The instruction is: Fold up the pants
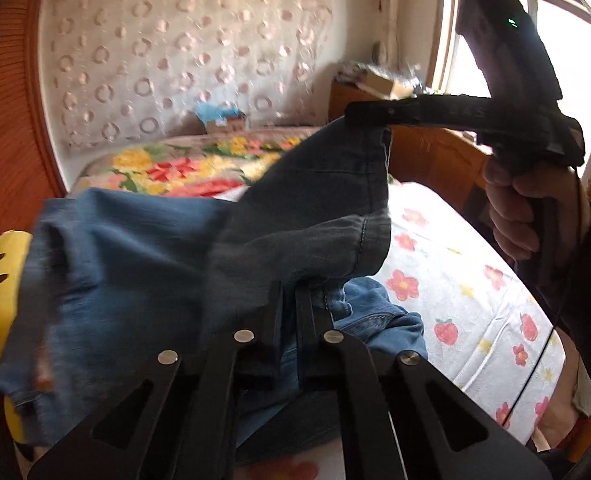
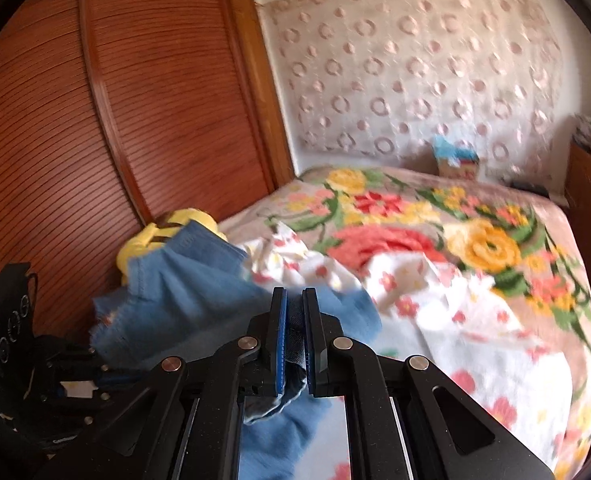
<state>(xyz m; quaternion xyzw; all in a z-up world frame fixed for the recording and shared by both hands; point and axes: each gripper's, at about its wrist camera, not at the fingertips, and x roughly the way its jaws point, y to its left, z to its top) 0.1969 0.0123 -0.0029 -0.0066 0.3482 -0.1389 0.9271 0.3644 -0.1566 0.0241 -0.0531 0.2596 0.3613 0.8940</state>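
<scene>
A pair of blue jeans (image 1: 135, 260) hangs lifted over the bed, stretched between both grippers. My left gripper (image 1: 291, 304) is shut on a stitched hem of the denim, which drapes over its fingers. My right gripper (image 1: 355, 114), held by a hand (image 1: 535, 208), pinches another edge of the jeans higher up at the right. In the right wrist view, the right gripper (image 2: 293, 298) is shut, with a fold of the jeans (image 2: 183, 300) squeezed between its blue pads (image 2: 281, 336). The rest of the pants trails down to the left.
Below lies a bed with a white flower-print sheet (image 1: 455, 280) and a bright floral blanket (image 2: 475, 240). A yellow soft item (image 2: 167, 232) sits by the brown slatted wardrobe doors (image 2: 95, 120). A wooden nightstand (image 1: 359, 96) and a window (image 1: 535, 40) are at the far right.
</scene>
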